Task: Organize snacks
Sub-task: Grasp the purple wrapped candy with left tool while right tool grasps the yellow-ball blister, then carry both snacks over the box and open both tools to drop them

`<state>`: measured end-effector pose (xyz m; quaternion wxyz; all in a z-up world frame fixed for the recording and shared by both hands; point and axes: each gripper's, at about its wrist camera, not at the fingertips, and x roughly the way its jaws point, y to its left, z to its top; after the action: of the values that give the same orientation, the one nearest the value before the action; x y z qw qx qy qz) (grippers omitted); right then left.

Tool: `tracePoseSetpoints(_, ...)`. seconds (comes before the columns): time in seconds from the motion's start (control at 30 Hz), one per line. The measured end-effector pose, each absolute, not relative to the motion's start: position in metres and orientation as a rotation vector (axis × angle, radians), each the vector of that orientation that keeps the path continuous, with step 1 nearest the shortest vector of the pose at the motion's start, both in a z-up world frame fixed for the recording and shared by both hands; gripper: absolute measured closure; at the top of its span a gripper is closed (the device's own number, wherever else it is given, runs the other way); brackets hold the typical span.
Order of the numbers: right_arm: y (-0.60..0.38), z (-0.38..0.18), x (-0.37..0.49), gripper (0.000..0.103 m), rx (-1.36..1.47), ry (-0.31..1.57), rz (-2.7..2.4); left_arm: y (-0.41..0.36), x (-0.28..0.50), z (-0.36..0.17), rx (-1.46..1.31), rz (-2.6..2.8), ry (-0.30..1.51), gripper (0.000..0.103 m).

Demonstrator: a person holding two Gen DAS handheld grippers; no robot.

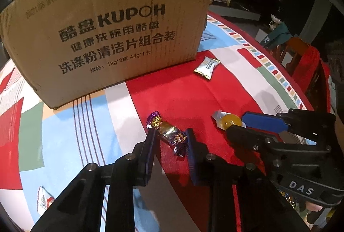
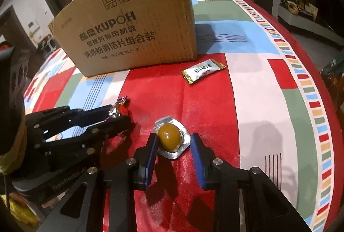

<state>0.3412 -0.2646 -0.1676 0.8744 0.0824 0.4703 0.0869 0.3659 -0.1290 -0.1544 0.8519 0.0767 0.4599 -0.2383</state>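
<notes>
The left hand-held gripper (image 1: 171, 137) pinches a purple-and-gold candy (image 1: 169, 131) on the counter (image 1: 193, 94). Just to its right, the right hand-held gripper (image 2: 173, 144) pinches a foil blister (image 2: 172, 138) holding an amber ball. A white sachet (image 2: 203, 70) lies farther off, near the cardboard box (image 2: 133, 32).

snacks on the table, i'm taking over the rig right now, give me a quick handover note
Left tongs: closed on the purple-gold candy, still on the tablecloth.
Right tongs: around the amber foil-blister snack, also on the cloth; contact unclear.
White sachet lies loose by the cardboard box's right corner; another white packet sits at near left.
Done: nothing visibly stowed.
Left: lift both, probably into the box, then the loose ones.
</notes>
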Motion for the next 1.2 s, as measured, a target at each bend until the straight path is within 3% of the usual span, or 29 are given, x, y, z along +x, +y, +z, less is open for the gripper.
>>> tracePoseSetpoints(0.07,-0.264,-0.164,0.339,0.083,0.177,0.972,0.187,-0.126,0.363,-0.149,0.152,-0.497,0.959,0.076)
tracePoseSetpoints(0.5,-0.257,-0.139,0.325,0.082,0.16,0.909,0.185,-0.108,0.344,-0.116,0.11,-0.478,0.914,0.076)
tracePoseSetpoints(1.2,-0.25,-0.034,0.334,0.082,0.188,0.657,0.207,-0.083,0.344,-0.013,0.079,-0.47,0.694,0.076)
